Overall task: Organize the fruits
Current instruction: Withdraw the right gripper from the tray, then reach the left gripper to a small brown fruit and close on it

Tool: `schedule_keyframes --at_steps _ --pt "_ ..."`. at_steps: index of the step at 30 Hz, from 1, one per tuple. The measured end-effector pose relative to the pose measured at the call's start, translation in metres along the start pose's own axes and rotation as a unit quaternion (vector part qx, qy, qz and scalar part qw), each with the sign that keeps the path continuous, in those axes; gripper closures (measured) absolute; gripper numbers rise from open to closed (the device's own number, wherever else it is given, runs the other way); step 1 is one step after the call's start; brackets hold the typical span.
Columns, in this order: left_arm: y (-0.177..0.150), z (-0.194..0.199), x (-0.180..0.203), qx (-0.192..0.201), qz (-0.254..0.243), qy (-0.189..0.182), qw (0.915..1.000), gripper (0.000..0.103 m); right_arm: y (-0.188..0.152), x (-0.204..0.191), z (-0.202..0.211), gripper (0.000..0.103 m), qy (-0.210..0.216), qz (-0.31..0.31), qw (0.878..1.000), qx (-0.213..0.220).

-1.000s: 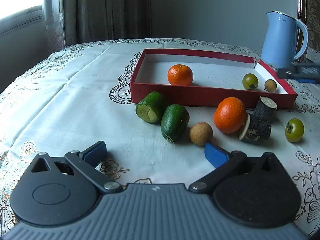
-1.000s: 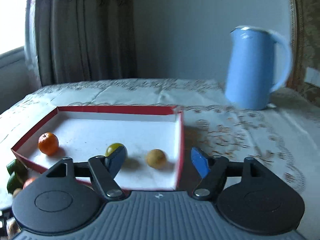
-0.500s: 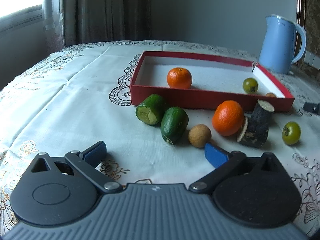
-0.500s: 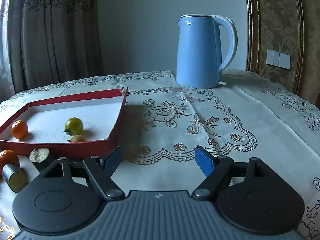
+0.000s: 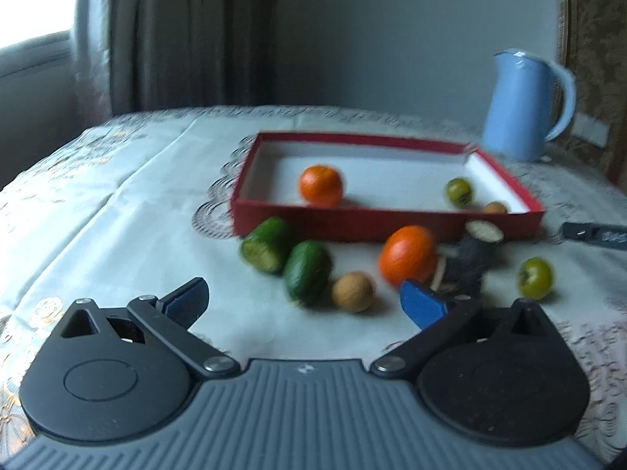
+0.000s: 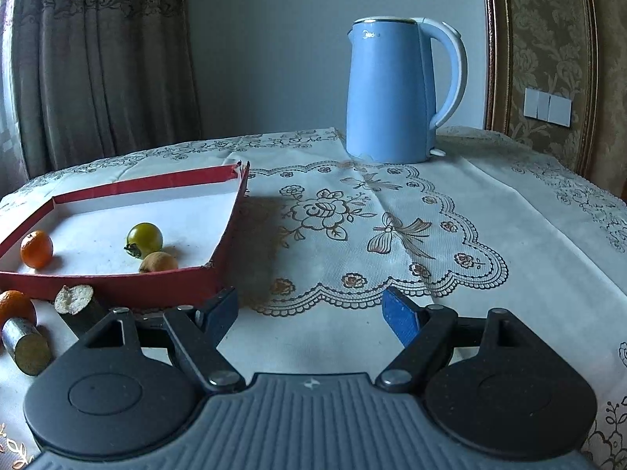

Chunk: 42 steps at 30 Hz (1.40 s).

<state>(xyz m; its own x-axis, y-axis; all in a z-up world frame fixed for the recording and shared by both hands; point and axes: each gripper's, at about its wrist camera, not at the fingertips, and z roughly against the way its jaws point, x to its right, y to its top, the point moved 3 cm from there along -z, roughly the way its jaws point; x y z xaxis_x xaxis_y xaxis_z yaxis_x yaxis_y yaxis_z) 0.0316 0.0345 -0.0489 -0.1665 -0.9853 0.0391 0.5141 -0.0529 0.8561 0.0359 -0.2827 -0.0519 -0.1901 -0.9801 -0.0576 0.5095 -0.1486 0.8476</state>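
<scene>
Left wrist view: the left tool (image 5: 303, 300) stood wide open and empty above the worktop (image 5: 129, 211). Compared with half a second earlier the view had tilted and blurred, a sign the tool was moving, while the fruit lay unchanged. In front of the red box (image 5: 352, 223) sat two cucumber pieces (image 5: 286, 258), a small brown fruit (image 5: 352, 291), an orange (image 5: 407, 260), two dark stalk pieces (image 5: 470, 258) and a green tomato (image 5: 535, 277). Inside lay another orange (image 5: 320, 185), a second green tomato (image 5: 459, 192) and a brown fruit (image 5: 495, 208).

Right wrist view: the right tool (image 6: 309, 307), fully spread and empty, had settled low beside the box (image 6: 117, 282), facing the kettle (image 6: 395, 90). Most fruit remained outside, so sorting was judged early.
</scene>
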Motion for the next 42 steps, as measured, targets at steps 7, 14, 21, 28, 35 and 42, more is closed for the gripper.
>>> schedule_keyframes --at_steps 7,14,21,28,35,42 --pt "0.001 -0.011 0.023 -0.011 -0.069 -0.017 0.9974 0.014 0.0 0.001 0.0 0.023 0.001 -0.003 1.0 0.0" --pt "-0.001 -0.021 0.031 -0.018 -0.095 -0.026 0.9949 0.022 0.0 0.0 -0.001 0.023 0.002 -0.002 1.0 -0.002" --pt "0.004 -0.015 0.03 0.004 -0.119 -0.026 0.9925 0.047 -0.001 0.0 -0.002 0.023 0.002 -0.004 1.0 -0.007" --pt "0.004 -0.017 0.021 -0.002 -0.11 -0.026 0.9936 0.052 -0.001 0.001 -0.004 0.023 0.004 -0.006 1.0 -0.012" --pt "0.007 -0.018 0.01 -0.013 -0.095 -0.049 0.9942 0.056 -0.001 0.001 -0.006 0.023 0.003 -0.008 1.0 -0.017" --pt "0.006 -0.007 0.02 -0.002 -0.116 -0.075 0.9904 0.059 -0.002 0.001 -0.008 0.023 0.002 -0.009 1.0 -0.023"
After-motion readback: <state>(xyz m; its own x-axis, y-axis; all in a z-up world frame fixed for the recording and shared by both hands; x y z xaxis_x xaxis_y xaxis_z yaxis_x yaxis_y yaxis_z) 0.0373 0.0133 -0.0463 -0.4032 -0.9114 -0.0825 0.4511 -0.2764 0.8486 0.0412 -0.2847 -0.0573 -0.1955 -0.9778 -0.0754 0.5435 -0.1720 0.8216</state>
